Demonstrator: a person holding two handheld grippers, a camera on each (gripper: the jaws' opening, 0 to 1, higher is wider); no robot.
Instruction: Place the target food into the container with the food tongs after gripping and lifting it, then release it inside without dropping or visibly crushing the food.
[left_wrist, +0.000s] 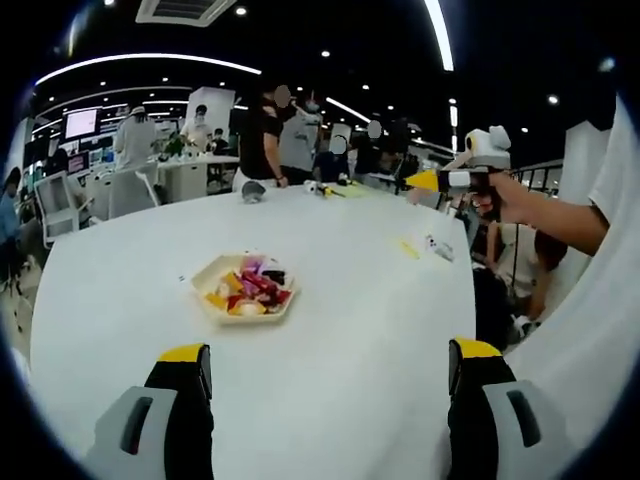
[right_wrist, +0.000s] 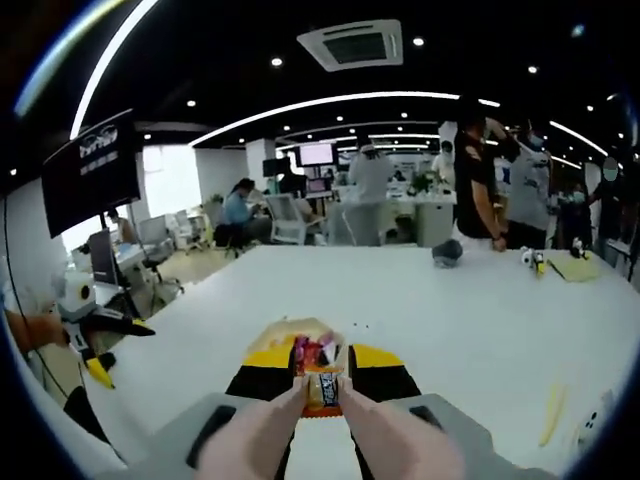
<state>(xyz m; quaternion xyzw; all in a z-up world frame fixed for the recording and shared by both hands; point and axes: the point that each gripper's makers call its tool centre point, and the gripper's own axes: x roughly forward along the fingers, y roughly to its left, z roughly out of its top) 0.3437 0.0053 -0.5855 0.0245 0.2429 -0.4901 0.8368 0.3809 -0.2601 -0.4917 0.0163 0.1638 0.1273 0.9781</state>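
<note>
**Status: right gripper closed on tongs holding one food piece; left gripper apart over the table**

Right gripper (right_wrist: 322, 385), as I read its own view, is pressed together on a pair of pink food tongs (right_wrist: 300, 425), whose arms run forward between the yellow-tipped jaws. The tong tips pinch a small wrapped food piece (right_wrist: 322, 388) with an orange edge; print shows on the wrapper but I cannot read it. Just beyond the tips lies the container (right_wrist: 296, 333), a pale shallow dish with more pink and red pieces in it. Whether the held piece is above the dish or short of it, I cannot tell.

Left gripper (left_wrist: 330, 375) has its two jaws wide apart, with bare white table (left_wrist: 340, 260) between them. In the left gripper view the container (left_wrist: 246, 287) sits toward the near left of the table, well apart from both jaws, filled with mixed wrapped food in yellow, pink and red. I see the right gripper (left_wrist: 425, 181) at far right in that view, in a person's hand (left_wrist: 495, 195), raised above the table edge.

Surroundings: small yellow items (right_wrist: 552, 412) lie on the table to the right, a dark rounded object (right_wrist: 447, 253) sits at the far edge, and several people (right_wrist: 478, 180) stand beyond it. A wall screen (right_wrist: 92, 170) at left carries white lettering too small for me to read. Nothing stands between the tongs and the container.
</note>
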